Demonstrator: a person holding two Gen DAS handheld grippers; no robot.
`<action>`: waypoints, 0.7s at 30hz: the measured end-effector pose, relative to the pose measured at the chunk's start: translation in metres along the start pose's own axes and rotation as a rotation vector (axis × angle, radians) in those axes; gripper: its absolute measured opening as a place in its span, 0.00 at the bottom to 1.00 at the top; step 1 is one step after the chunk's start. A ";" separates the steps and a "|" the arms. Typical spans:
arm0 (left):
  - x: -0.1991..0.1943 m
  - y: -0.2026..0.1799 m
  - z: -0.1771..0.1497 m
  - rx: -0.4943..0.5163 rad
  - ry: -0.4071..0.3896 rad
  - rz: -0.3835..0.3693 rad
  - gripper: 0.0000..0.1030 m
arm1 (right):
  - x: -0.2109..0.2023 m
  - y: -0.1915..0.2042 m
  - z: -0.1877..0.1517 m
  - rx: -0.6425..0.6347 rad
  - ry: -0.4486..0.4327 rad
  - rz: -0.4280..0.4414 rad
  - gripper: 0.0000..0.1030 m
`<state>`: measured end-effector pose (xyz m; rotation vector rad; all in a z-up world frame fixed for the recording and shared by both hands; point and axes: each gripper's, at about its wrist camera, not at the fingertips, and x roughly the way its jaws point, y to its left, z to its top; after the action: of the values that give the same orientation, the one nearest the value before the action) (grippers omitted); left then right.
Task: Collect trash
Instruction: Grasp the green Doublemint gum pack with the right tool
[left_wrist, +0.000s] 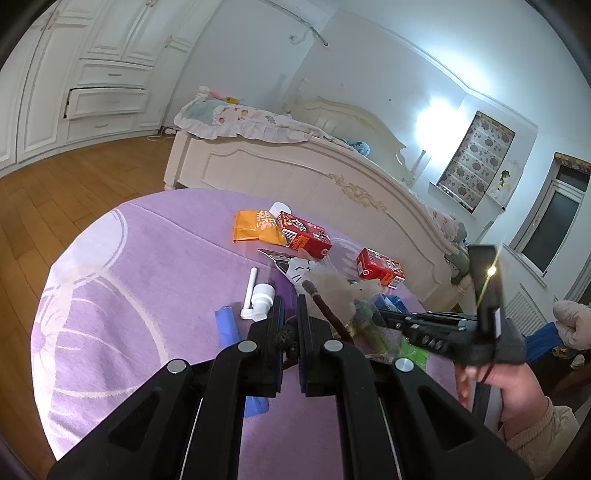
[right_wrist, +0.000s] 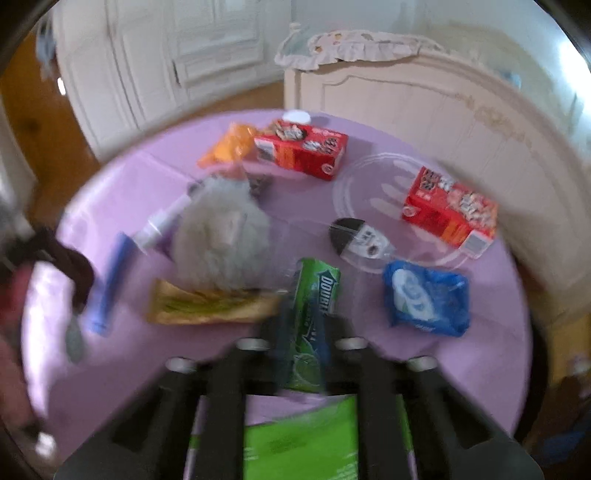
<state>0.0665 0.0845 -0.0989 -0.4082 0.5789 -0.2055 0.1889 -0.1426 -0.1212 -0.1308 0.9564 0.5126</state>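
Note:
Trash lies on a round table with a purple cloth (left_wrist: 129, 277). My left gripper (left_wrist: 289, 306) is shut on a dark maroon cord with a grey tip (left_wrist: 325, 306), held above the cloth; the cord also shows at the left of the right wrist view (right_wrist: 79, 273). My right gripper (right_wrist: 306, 325) is shut on a green gum wrapper (right_wrist: 314, 291) and appears from the side in the left wrist view (left_wrist: 373, 314). On the cloth are two red cartons (right_wrist: 301, 149) (right_wrist: 448, 212), an orange packet (right_wrist: 229, 146), a blue wrapper (right_wrist: 426, 297), a grey fluffy ball (right_wrist: 221, 236) and a tan wrapper (right_wrist: 210, 306).
A white nozzle (left_wrist: 258, 295), a blue strip (left_wrist: 227, 325), a clear plastic plate (right_wrist: 373, 195) and a green sheet (right_wrist: 303, 439) are also on the table. A cream bed (left_wrist: 295, 173) stands close behind it. White wardrobes (left_wrist: 74, 74) line the far wall across wood floor.

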 end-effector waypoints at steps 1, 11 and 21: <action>0.000 -0.001 0.000 0.002 0.000 0.001 0.07 | -0.003 -0.001 0.000 0.006 -0.003 0.007 0.01; 0.002 -0.014 -0.002 0.014 0.009 -0.008 0.07 | 0.015 0.024 0.001 -0.156 0.112 -0.176 0.34; 0.001 -0.011 -0.003 0.011 0.013 -0.009 0.07 | 0.028 0.012 0.016 -0.115 0.129 -0.069 0.33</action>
<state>0.0648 0.0729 -0.0968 -0.3991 0.5886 -0.2197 0.2083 -0.1162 -0.1333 -0.3025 1.0442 0.5000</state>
